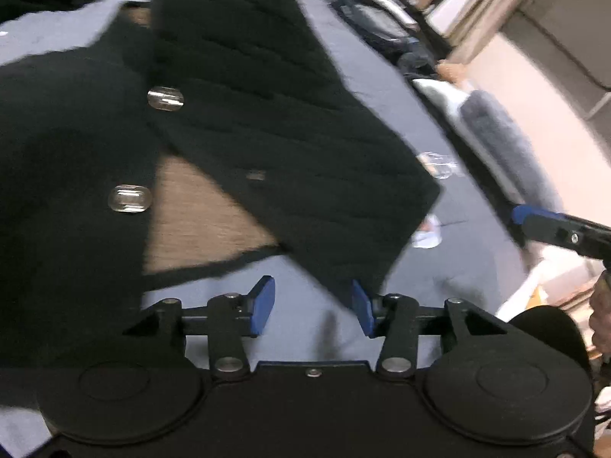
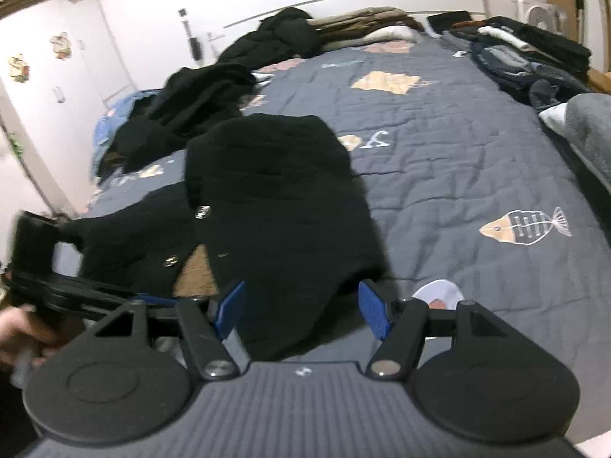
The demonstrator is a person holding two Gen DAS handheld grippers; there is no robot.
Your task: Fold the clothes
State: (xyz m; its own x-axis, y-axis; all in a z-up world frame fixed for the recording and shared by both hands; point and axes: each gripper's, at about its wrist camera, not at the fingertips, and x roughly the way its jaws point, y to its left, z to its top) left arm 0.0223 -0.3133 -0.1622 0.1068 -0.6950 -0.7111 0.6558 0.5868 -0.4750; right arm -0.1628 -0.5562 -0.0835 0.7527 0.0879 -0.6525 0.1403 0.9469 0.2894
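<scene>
So the thing being folded is a black cardigan (image 2: pixel 267 206) with clear buttons (image 1: pixel 165 98), spread on the grey-blue quilt (image 2: pixel 458 160); in the right wrist view it fills the centre and lower left of the frame, long axis running from the bottom centre up toward the middle, collar end further up. One front panel (image 1: pixel 275 122) is flipped over on a diagonal, so a wedge of tan lining (image 1: pixel 202 213) shows in the lower left-centre of the left wrist view.

What matters for the next move, as far as I can judge: the hem corner (image 1: pixel 366 267) of that flipped panel. In the left wrist view it points down toward the bottom centre and ends just beside the left gripper (image 1: pixel 313 305), right by the right-hand blue pad (image 1: pixel 362 307); the jaws stand apart with nothing between them, only bare quilt in the gap. That view is smeared, so I can't say whether the corner touches the pad.

The right gripper (image 2: pixel 301 309) is spread wide too, not clamped on anything; the bottom edge of the cardigan sits in the space between its blue pads (image 2: pixel 231 305) in the picture, but the pads aren't pressing it, and I can't tell whether the fabric is level with them or lying underneath. The left gripper's body pokes in from the lower left there.

My guess is both are about equally near the hem, left on the flipped corner, right on the middle of the bottom edge; the unfolded half lies toward the left of both frames.
</scene>
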